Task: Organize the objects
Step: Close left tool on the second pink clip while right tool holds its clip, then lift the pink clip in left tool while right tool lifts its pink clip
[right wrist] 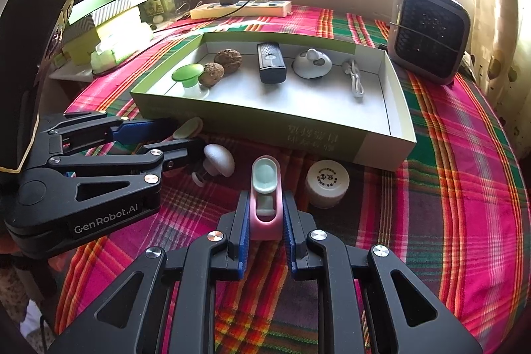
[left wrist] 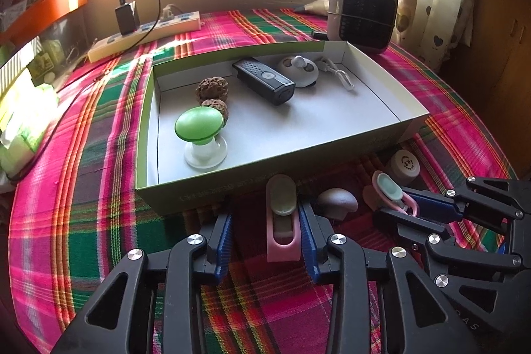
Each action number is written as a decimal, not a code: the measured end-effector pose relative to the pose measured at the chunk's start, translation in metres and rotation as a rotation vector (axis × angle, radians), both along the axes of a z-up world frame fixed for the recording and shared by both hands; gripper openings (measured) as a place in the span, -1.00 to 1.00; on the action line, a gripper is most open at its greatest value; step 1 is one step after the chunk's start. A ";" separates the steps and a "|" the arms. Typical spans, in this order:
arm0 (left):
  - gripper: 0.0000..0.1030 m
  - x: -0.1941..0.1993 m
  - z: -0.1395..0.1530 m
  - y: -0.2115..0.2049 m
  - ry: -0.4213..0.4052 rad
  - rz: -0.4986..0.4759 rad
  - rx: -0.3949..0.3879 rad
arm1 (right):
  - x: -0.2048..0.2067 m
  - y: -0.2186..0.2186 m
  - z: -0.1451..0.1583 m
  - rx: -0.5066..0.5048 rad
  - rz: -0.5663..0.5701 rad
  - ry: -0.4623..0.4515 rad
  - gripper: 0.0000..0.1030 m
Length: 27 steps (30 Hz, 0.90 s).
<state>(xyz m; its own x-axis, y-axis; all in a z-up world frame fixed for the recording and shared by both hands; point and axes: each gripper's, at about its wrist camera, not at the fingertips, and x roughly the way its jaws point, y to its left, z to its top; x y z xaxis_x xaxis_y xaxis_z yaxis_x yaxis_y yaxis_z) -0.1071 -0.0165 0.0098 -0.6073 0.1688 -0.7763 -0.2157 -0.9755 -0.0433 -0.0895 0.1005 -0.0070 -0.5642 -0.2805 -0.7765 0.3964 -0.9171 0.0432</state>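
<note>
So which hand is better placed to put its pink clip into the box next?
Right. The right gripper is shut on its pink clip, ready to lift toward the box just ahead. The left gripper only straddles the second pink clip, with a gap at one pad, so it likely must grip first.

A bright checked cloth of pink, green and red covers the table. On it sit a flat green box, a long cream power strip, a dark little heater, a small white tub, a grey mushroom knob and two pink clips.
</note>
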 end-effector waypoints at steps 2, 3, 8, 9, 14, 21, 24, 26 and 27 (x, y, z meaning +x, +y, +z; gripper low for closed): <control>-0.40 0.000 0.000 0.000 0.002 0.005 -0.004 | 0.000 0.000 0.000 0.001 0.000 0.001 -0.64; -0.42 0.000 0.000 0.000 0.003 0.005 -0.005 | 0.000 0.000 0.000 0.000 -0.001 0.000 -0.64; -0.51 0.000 -0.001 -0.001 0.003 0.013 -0.002 | 0.000 0.000 0.000 0.001 -0.001 0.001 -0.64; -0.54 0.000 -0.001 -0.002 0.003 0.015 -0.003 | 0.000 0.000 0.000 0.000 -0.001 0.000 -0.64; -0.69 0.000 -0.002 -0.005 0.005 0.028 -0.002 | 0.000 0.000 0.000 0.000 0.000 0.001 -0.64; -0.69 0.001 -0.002 -0.006 0.003 0.027 0.007 | 0.000 -0.001 0.000 0.003 0.000 0.002 -0.64; -0.69 0.001 -0.002 -0.006 0.004 0.027 0.007 | 0.001 -0.001 0.000 0.003 0.000 0.002 -0.64; -0.69 0.001 -0.002 -0.007 0.004 0.027 0.007 | 0.001 -0.001 0.000 0.005 0.000 0.003 -0.64; -0.69 0.001 -0.002 -0.007 0.004 0.027 0.007 | 0.001 -0.001 0.000 0.003 0.000 0.002 -0.64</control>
